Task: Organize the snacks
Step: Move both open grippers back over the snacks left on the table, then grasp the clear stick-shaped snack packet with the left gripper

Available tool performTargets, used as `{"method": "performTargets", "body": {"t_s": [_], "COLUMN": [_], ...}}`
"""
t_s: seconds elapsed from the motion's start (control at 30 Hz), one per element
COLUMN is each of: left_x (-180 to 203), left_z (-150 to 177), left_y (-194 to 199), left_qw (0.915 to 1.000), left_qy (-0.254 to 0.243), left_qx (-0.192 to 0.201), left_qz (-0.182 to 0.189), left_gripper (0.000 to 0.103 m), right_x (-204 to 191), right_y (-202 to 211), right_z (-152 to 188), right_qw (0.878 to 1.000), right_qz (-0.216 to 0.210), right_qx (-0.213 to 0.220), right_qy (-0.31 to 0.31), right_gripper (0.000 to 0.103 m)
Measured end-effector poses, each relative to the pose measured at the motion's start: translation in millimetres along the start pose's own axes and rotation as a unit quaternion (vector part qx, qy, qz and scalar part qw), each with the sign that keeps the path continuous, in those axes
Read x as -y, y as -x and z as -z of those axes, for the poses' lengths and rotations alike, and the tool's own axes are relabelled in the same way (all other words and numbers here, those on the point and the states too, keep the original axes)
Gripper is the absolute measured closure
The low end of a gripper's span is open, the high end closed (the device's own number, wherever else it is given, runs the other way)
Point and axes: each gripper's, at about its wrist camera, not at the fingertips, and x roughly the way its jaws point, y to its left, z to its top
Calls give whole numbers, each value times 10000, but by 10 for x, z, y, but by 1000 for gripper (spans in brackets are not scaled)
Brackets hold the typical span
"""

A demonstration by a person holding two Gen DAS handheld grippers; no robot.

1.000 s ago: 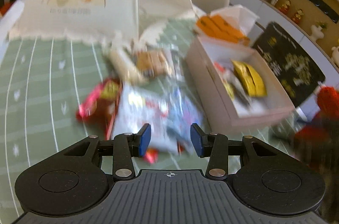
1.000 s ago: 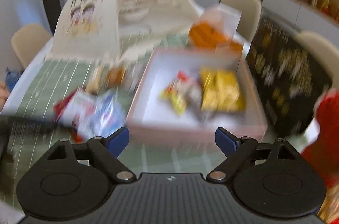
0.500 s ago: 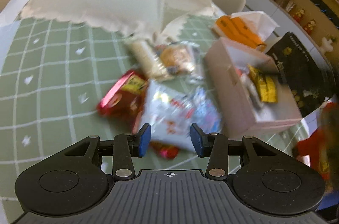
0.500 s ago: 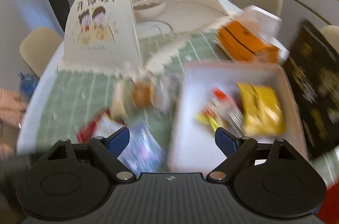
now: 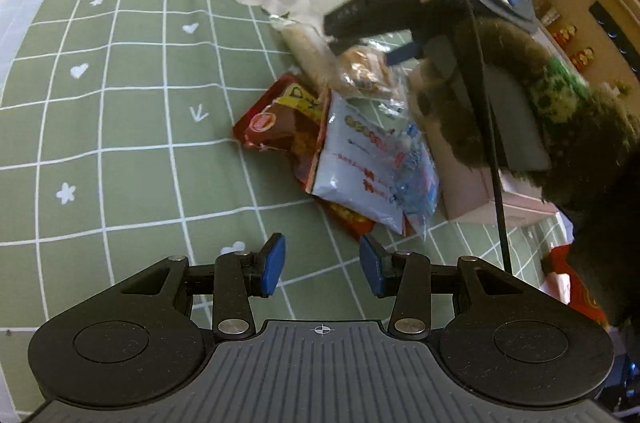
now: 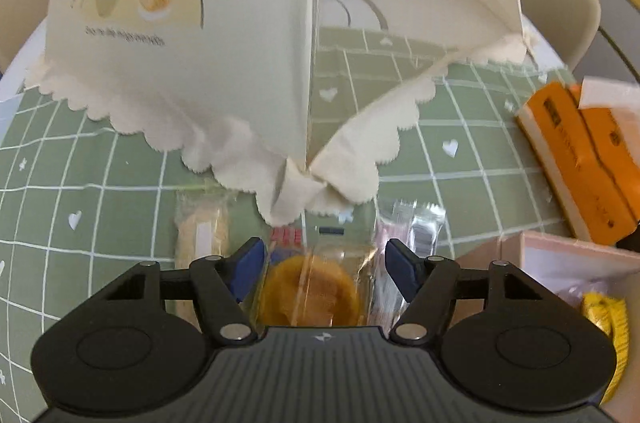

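Note:
Loose snacks lie on the green checked tablecloth (image 5: 120, 103): a red packet (image 5: 280, 123), a white and blue packet (image 5: 372, 159), a pale wafer pack (image 6: 200, 239) and a round pastry in clear wrap (image 6: 312, 291). My right gripper (image 6: 325, 271) points down over the pastry. Its jaws are closing, the pastry lies between them, and the pads stand just off the wrapper. In the left wrist view the right gripper (image 5: 376, 23) hangs over the pastry (image 5: 366, 71), held by a furry sleeve (image 5: 500, 95). My left gripper (image 5: 323, 267) is open over bare cloth, short of the packets.
A cream folding food cover (image 6: 200, 43) with cartoon figures stands just behind the snacks. The pink box (image 6: 560, 255) at the right holds a yellow packet (image 6: 604, 307). Orange boxes (image 6: 580, 159) lie behind it. A pink and silver packet (image 6: 404, 235) sits beside the pastry.
My right gripper swung left from over the pink box to the pastry, and its jaws narrowed. It and the sleeve came into the left wrist view. My left gripper drew back from the packets.

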Motion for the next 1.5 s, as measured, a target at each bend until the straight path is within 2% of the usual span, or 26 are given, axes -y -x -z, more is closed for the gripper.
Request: {"method": "performTargets", "body": {"t_s": [0.03,0.13,0.23,0.4,0.5,0.57,0.7,0.87,0.97,1.1,1.23,1.3,1.33,1.37,1.43,1.5], "left_x": [-11,-20,-23,-69,-20,59,348,827,1087,1246,1325,1314,1296,1273,1257,1294], "left_z": [-7,-20,-26,-53,-105,-171,-382,-701,-888,-1116,-1284,-1325,-1339,-1348,-1339,-1282], "left_y": [5,2,24,157,224,232,200,-148,-545,-1022,-1388,-1495,-1541,-1565,-1574,-1560], "left_qw": [10000,9999,9999,9989,9982,9980,9967,9922,9877,9893,9841,9805,9792,9789,9777,9716], "left_qy": [25,112,135,302,264,103,-425,-1196,-1543,-1432,-1679,-1824,-1867,-1892,-1996,-2286], "left_qx": [7,0,28,229,341,365,401,193,-34,-207,-341,-387,-429,-417,-341,-329], "left_qz": [-2,34,7,-260,-418,-497,-562,-276,-267,-209,-472,-615,-671,-648,-559,-509], "left_gripper": [57,57,57,57,57,57,57,57,57,57,57,57,54,50,50,51], "right_x": [7,-9,23,87,135,186,323,591,798,1028,1105,1162,1173,1182,1205,1219], "right_y": [29,181,331,589,750,906,1259,1457,1442,1384,1347,1323,1306,1302,1290,1292], "right_z": [56,285,612,1116,1397,1540,1757,1995,2152,2387,2553,2609,2623,2634,2628,2575], "right_qw": [9999,9989,9953,9896,9885,9889,9901,9906,9907,9840,9814,9791,9780,9771,9762,9771], "right_qz": [-129,-437,-868,-1278,-1371,-1401,-1173,-765,-465,-393,-142,-128,-131,-127,-120,-75], "right_qx": [-60,-136,-312,-359,-267,4,584,844,727,430,329,289,286,301,370,475], "right_qy": [-20,-30,-279,-563,-575,-499,-509,-757,-1050,-1682,-1888,-2011,-2061,-2103,-2132,-2074], "right_gripper": [46,51,51,51,50,49,42,40,40,40,40,40,40,40,40,40]}}
